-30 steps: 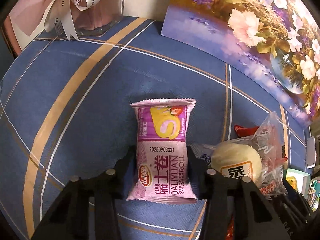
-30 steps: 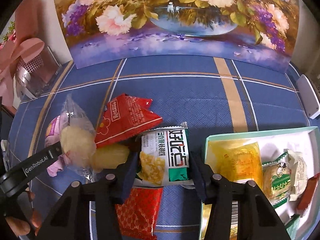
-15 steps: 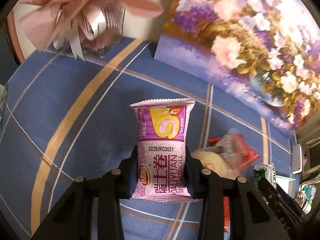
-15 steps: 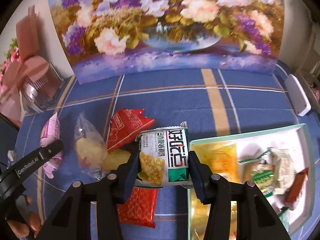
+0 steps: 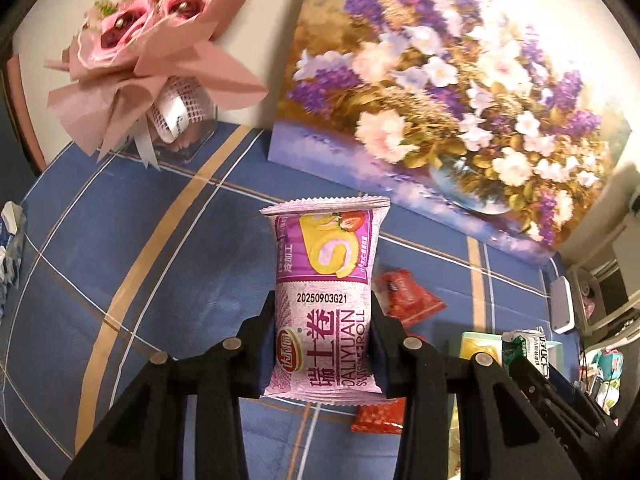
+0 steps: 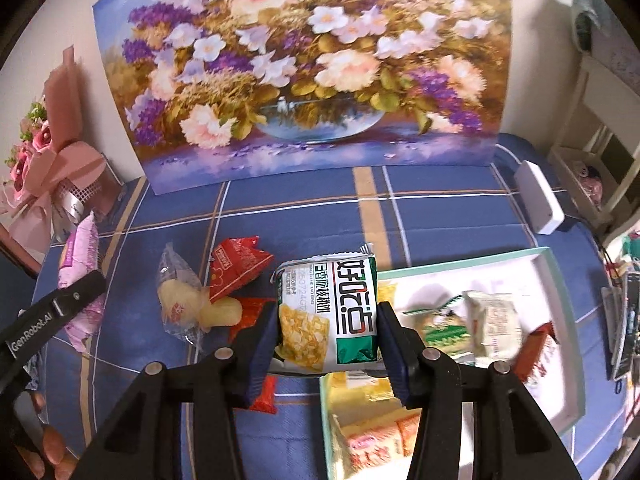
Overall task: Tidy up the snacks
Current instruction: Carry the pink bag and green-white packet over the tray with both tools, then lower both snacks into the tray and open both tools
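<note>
**Two snacks held clear of the tabletop**

Left gripper (image 5: 324, 344) was clamped on the pink Swiss roll packet (image 5: 326, 300) by its lower half, printed face up. Right gripper (image 6: 328, 344) was clamped on the green cracker packet (image 6: 330, 316), directly beside the white tray (image 6: 560, 280) at the tabletop's right edge, probably its destination. The red packets (image 6: 236, 268) and a clear-wrapped bun (image 6: 180, 300) lay loose mid-tabletop; tray contents were blurred.
</note>
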`<state>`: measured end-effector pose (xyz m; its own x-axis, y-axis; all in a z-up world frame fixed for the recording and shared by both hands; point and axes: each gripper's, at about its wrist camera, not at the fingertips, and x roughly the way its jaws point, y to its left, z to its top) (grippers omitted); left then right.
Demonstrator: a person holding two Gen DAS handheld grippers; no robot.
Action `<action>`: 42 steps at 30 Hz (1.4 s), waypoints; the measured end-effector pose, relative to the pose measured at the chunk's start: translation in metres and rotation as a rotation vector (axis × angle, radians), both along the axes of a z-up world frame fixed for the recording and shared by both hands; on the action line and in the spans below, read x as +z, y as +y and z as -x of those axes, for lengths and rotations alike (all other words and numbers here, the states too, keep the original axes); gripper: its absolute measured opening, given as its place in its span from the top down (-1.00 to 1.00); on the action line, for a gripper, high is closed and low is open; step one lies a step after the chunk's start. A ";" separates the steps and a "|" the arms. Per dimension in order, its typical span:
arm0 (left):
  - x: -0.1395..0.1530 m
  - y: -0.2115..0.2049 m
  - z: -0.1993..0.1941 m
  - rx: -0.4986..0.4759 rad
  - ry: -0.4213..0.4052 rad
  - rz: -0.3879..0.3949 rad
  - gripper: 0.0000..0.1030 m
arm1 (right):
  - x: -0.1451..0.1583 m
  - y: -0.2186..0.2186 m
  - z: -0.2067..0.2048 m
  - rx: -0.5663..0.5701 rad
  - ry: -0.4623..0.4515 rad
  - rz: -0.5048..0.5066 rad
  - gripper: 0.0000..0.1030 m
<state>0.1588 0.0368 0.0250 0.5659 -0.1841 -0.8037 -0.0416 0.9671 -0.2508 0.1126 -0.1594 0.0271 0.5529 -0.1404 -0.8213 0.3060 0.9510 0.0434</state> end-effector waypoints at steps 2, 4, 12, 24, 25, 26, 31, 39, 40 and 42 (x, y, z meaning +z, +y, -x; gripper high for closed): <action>0.005 -0.005 0.005 -0.014 -0.008 0.002 0.21 | 0.003 -0.006 0.007 -0.017 -0.004 -0.011 0.00; 0.009 -0.011 0.009 -0.030 -0.012 0.008 0.21 | 0.005 -0.011 0.016 -0.040 -0.008 -0.018 0.00; 0.016 -0.052 0.039 -0.138 0.002 0.039 0.21 | 0.009 -0.030 0.051 -0.094 -0.007 -0.005 0.00; 0.012 -0.136 0.083 -0.357 0.026 0.030 0.21 | 0.011 -0.073 0.103 -0.209 -0.008 -0.017 0.00; 0.011 -0.142 0.085 -0.377 0.034 0.036 0.21 | 0.010 -0.078 0.106 -0.220 -0.007 -0.021 0.00; 0.008 -0.148 0.088 -0.396 0.036 0.035 0.21 | 0.009 -0.084 0.109 -0.234 -0.005 -0.029 0.00; -0.006 -0.173 0.099 -0.472 0.022 0.001 0.20 | 0.003 -0.104 0.114 -0.279 0.003 -0.058 0.00; -0.028 -0.198 0.098 -0.517 0.050 -0.025 0.20 | -0.021 -0.124 0.112 -0.310 0.043 -0.115 0.00; -0.031 -0.200 0.097 -0.520 0.056 -0.027 0.20 | -0.023 -0.126 0.111 -0.313 0.044 -0.119 0.00; -0.035 -0.203 0.095 -0.522 0.068 -0.025 0.20 | -0.027 -0.131 0.109 -0.317 0.052 -0.129 0.00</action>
<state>0.0641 -0.1661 -0.0103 0.3505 -0.4074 -0.8433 0.4319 0.8693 -0.2405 0.0033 -0.2900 0.0000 0.4556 -0.1921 -0.8692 0.5907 0.7957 0.1338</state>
